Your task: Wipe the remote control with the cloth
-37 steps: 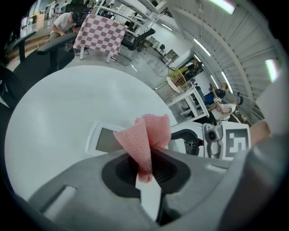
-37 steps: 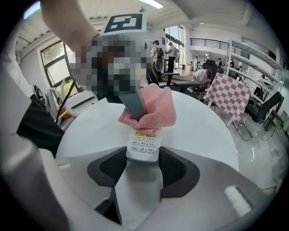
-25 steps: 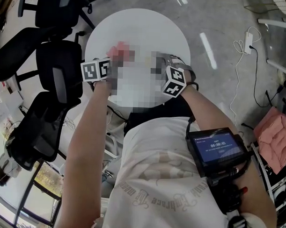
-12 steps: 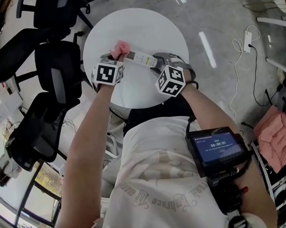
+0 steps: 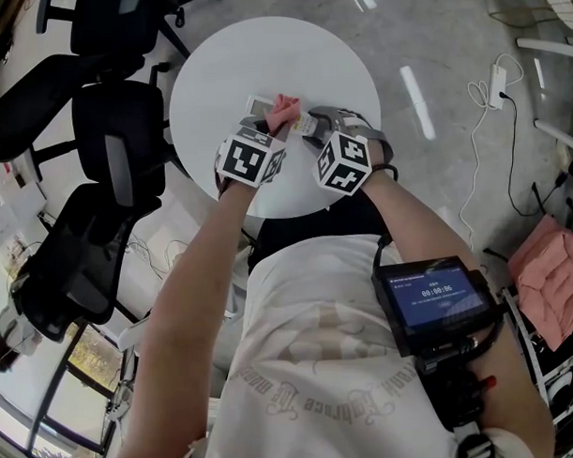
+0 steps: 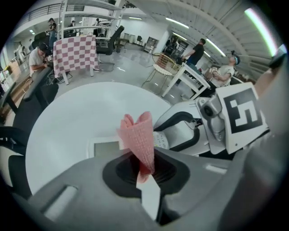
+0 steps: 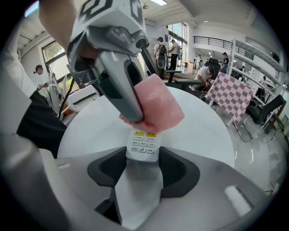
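Observation:
A white remote control (image 5: 263, 106) (image 7: 142, 143) lies slightly above the round white table (image 5: 274, 54). My right gripper (image 5: 314, 123) (image 7: 142, 162) is shut on its button end. My left gripper (image 5: 276, 129) (image 6: 142, 169) is shut on a folded pink cloth (image 5: 286, 108) (image 6: 137, 137). The cloth (image 7: 158, 108) rests on the remote's middle, just beyond the yellow buttons. In the left gripper view the remote's screen end (image 6: 104, 147) shows left of the cloth, and the right gripper (image 6: 189, 131) sits to its right. The two grippers are close together, nearly touching.
Black office chairs (image 5: 107, 133) crowd the table's left side. A power strip with a white cable (image 5: 498, 85) lies on the floor at the right, and a pink cushion (image 5: 547, 279) further right. People and a checkered table (image 6: 74, 52) stand far off.
My left gripper has slid right along the remote with the cloth, from its left end to near the right gripper, and rolled. The right gripper and remote stayed put.

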`<state>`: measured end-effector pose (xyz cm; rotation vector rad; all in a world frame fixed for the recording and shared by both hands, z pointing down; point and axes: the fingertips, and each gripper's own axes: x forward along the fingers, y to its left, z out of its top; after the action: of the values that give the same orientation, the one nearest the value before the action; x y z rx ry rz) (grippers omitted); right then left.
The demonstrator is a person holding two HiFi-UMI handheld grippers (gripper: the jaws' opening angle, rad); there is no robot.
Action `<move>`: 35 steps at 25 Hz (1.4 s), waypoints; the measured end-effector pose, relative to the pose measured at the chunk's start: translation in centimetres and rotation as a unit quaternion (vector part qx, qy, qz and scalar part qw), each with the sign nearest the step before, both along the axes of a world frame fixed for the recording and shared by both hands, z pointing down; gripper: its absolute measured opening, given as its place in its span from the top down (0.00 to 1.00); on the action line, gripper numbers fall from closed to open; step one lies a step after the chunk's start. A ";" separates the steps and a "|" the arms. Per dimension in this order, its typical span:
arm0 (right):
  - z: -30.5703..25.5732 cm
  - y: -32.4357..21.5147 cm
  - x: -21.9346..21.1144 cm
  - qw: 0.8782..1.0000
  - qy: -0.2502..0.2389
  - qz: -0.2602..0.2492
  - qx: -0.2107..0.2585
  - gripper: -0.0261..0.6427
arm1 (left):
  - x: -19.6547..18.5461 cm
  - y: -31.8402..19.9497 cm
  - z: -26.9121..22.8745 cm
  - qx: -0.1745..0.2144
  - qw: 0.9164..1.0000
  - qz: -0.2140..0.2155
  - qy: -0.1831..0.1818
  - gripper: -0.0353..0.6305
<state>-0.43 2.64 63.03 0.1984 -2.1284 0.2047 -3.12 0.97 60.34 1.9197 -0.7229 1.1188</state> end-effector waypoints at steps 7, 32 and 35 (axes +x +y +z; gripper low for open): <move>-0.2 -0.2 -0.2 1.000 0.000 -0.002 0.004 0.61 | 4.4 1.4 -0.8 -0.016 0.998 0.031 0.045 0.90; 0.3 -1.1 2.5 0.999 0.032 -0.012 0.004 0.55 | -3.5 1.8 -1.0 0.021 0.961 -0.243 0.132 0.89; 0.2 -1.3 2.7 0.999 0.042 -0.031 0.010 0.56 | -2.6 4.1 -0.9 0.023 0.947 -0.284 0.145 0.89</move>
<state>2.31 1.39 63.23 0.1494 -2.0498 0.1360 -5.68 5.04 59.46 1.6986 -1.0499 0.4551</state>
